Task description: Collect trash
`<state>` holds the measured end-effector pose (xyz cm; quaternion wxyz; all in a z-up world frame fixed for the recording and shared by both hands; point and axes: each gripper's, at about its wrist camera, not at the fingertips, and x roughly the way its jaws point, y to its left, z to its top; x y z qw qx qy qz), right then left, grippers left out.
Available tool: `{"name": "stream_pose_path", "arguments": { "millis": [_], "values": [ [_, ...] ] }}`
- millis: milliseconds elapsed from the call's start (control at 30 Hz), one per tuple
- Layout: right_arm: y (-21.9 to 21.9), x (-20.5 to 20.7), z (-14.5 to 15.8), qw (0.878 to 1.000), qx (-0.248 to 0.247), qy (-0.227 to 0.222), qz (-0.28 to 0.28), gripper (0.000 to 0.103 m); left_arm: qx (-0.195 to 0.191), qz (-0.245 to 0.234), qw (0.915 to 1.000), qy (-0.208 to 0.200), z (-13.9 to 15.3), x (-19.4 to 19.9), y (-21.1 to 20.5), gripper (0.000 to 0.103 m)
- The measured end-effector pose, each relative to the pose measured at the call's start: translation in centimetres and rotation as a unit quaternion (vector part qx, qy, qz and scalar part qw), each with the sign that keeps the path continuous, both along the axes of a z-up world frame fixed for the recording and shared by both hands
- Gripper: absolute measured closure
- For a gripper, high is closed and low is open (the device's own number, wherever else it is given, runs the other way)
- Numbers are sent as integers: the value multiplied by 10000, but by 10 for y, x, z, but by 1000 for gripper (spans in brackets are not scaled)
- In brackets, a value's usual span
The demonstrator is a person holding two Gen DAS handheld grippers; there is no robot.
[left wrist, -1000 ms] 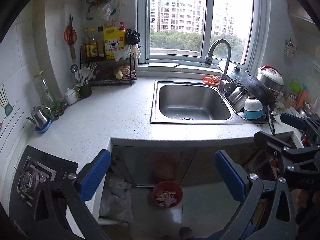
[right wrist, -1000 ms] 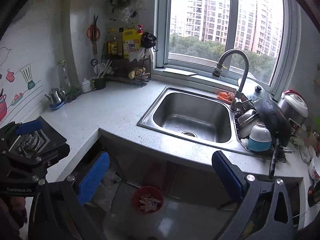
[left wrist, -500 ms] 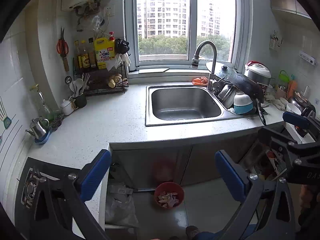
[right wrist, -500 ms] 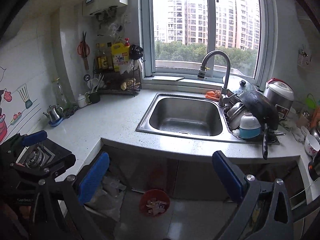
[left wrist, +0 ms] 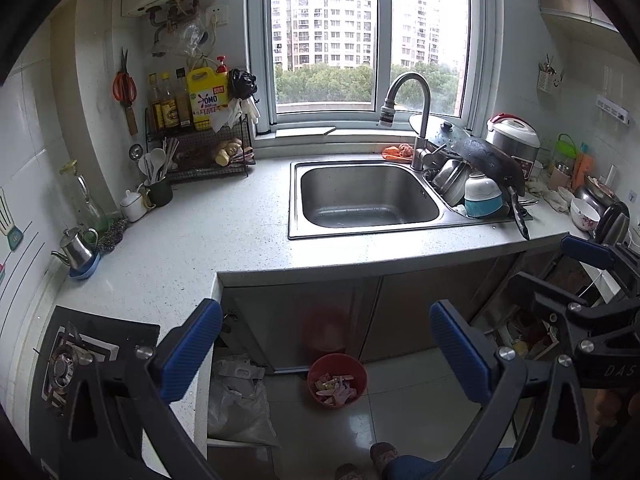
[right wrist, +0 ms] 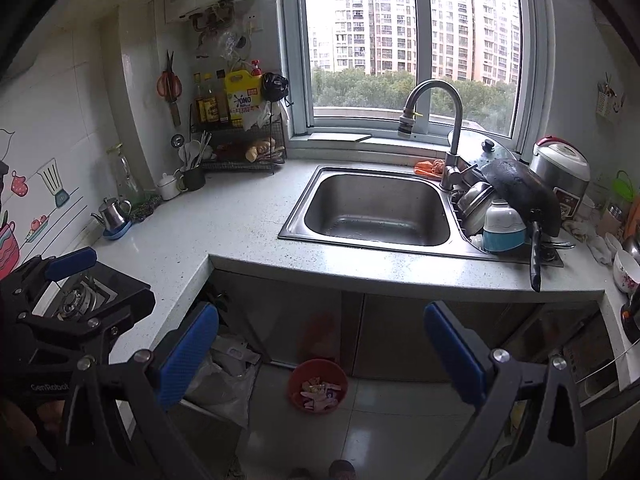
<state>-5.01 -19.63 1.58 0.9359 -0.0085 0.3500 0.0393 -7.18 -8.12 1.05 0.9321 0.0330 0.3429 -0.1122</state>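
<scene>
Bin (left wrist: 337, 380) low, near, centred below your left gripper (left wrist: 326, 344) and right gripper (right wrist: 320, 346) (both spread, empty); neither nearer

- The scraps in the red bin (left wrist: 337, 379) on the floor are too small to identify.
- The gas stove (left wrist: 66, 360) at near left is partly covered by the left hand-held gripper (left wrist: 326, 350).
- The person's shoe (left wrist: 384, 453) is partly hidden by a trouser leg.
- Labels on the far bottles (right wrist: 211, 108) are unreadable.
</scene>
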Motion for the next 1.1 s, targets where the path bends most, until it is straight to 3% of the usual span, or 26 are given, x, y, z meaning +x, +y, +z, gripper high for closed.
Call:
{"name": "stream_pose_path", "arguments": {
  "millis": [1100],
  "values": [
    [14, -15, 0, 9998, -77, 119, -142, 1, -22, -62, 10000, 47, -4, -7, 4, 0]
  ]
}}
